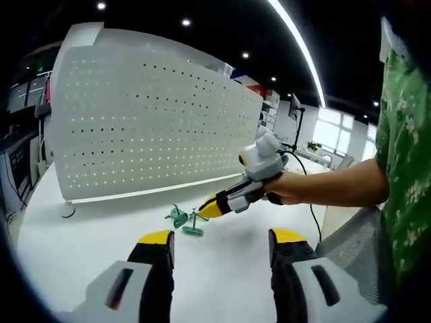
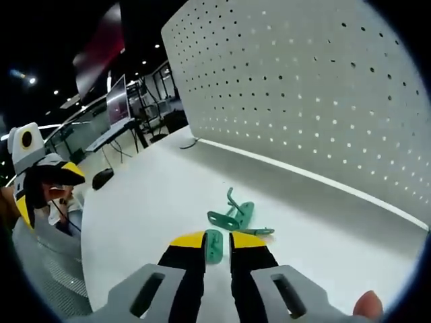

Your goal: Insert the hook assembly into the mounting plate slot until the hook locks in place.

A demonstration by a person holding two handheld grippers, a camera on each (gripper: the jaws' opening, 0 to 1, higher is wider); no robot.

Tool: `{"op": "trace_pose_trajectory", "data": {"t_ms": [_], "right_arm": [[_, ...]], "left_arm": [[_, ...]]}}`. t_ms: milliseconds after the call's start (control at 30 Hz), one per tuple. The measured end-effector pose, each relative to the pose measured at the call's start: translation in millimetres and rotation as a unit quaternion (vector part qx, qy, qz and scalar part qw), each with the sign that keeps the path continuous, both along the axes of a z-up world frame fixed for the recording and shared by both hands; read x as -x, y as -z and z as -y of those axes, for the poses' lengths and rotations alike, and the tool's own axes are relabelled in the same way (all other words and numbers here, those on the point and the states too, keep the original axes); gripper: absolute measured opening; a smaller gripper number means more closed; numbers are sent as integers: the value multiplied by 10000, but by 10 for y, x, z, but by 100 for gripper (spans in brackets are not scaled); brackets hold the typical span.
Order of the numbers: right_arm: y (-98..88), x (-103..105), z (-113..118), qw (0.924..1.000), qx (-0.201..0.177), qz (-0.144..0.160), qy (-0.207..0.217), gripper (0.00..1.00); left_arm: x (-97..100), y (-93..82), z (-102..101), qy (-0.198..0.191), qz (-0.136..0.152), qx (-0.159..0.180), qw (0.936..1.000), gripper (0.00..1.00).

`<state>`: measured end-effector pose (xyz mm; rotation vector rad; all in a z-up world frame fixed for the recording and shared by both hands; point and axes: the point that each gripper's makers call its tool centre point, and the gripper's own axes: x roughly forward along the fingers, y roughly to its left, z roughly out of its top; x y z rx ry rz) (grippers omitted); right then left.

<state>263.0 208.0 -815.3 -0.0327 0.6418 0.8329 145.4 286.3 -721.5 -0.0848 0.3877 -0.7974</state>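
Note:
Green plastic hook pieces point(image 1: 183, 219) lie on the white table point(image 1: 87, 249) in front of an upright white perforated mounting plate point(image 1: 155, 128). In the right gripper view the green pieces point(image 2: 232, 215) lie just ahead of my right gripper point(image 2: 217, 240). Its yellow-tipped jaws stand close together on a small green flat part point(image 2: 214, 247). The plate point(image 2: 303, 101) rises behind them. My left gripper point(image 1: 222, 237) hangs open over the table, short of the hooks, with nothing between its jaws. The right gripper point(image 1: 214, 207), held in a hand, touches the hooks from the right.
The person's forearm and green patterned sleeve point(image 1: 404, 155) reach in from the right, above a grey mesh chair point(image 1: 350, 235). The plate stands on a round foot point(image 1: 66, 210). Desks with monitors point(image 2: 114, 128) lie beyond the table's far edge. The left gripper point(image 2: 27, 175) appears at the left.

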Motion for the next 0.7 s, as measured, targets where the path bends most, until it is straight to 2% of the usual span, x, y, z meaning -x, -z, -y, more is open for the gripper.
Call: {"op": "trace_pose_trajectory", "data": {"t_ms": [700], "right_arm": [[-8,-7,-26,9999,3,126,-45,3]], "left_arm": [[9,18,16,46,-61,11,10000,56]]}}
